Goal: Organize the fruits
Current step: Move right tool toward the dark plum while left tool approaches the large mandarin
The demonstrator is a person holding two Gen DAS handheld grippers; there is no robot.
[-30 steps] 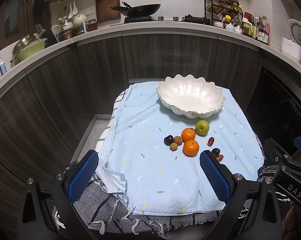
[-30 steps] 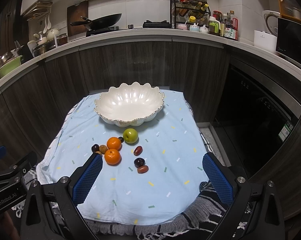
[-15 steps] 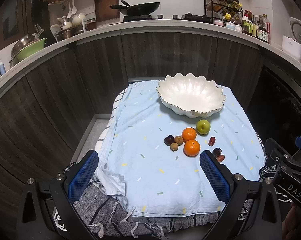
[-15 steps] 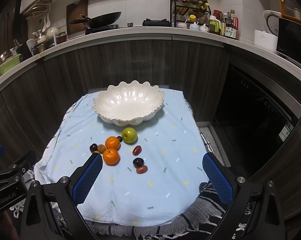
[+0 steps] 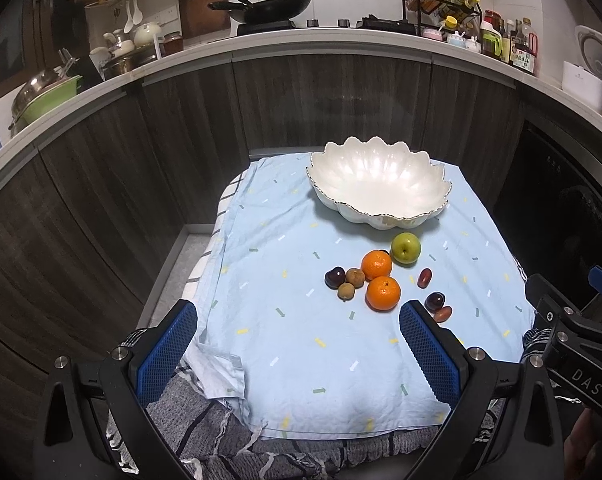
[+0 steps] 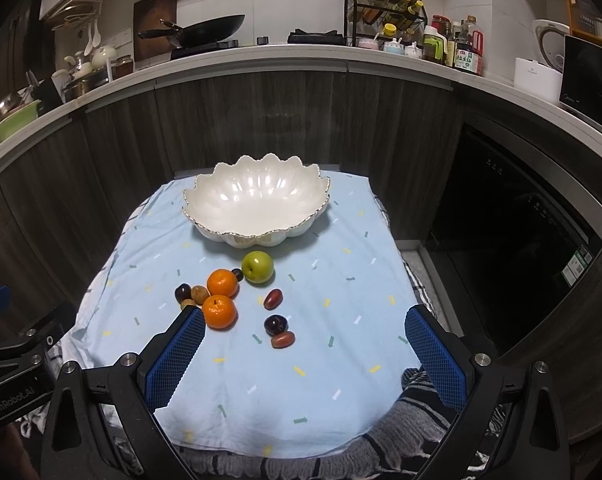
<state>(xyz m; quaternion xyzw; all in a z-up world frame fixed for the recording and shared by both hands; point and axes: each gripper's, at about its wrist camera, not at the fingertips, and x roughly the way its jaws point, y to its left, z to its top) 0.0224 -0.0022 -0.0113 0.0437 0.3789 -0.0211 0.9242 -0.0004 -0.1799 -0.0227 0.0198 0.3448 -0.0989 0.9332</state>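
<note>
A: Where is the fruit now?

B: It all lies on the light blue cloth with small coloured marks (image 6: 341, 288) that covers the surface. A green apple (image 6: 257, 266) sits just in front of the white scalloped bowl (image 6: 257, 204), which has nothing in it. Two oranges (image 6: 219, 311) lie beside the apple, with small dark and brown fruits (image 6: 277, 325) around them.

A: And the grippers?

B: The left gripper (image 5: 297, 354) has its blue pads wide apart and holds nothing. The right gripper (image 6: 305, 356) is spread wide too, and bare. Both hang over the near edge of the cloth, well back from the fruit.

A: How should the person do this step well?

B: Probably pick one fruit at the edge of the bunch, come down straight over it, and close softly so it does not roll. The round ones could bump their neighbours.

A: What differs from a second ago?

B: Very little. The fruit and bowl have not moved. Both views have crept a bit closer to them
</note>
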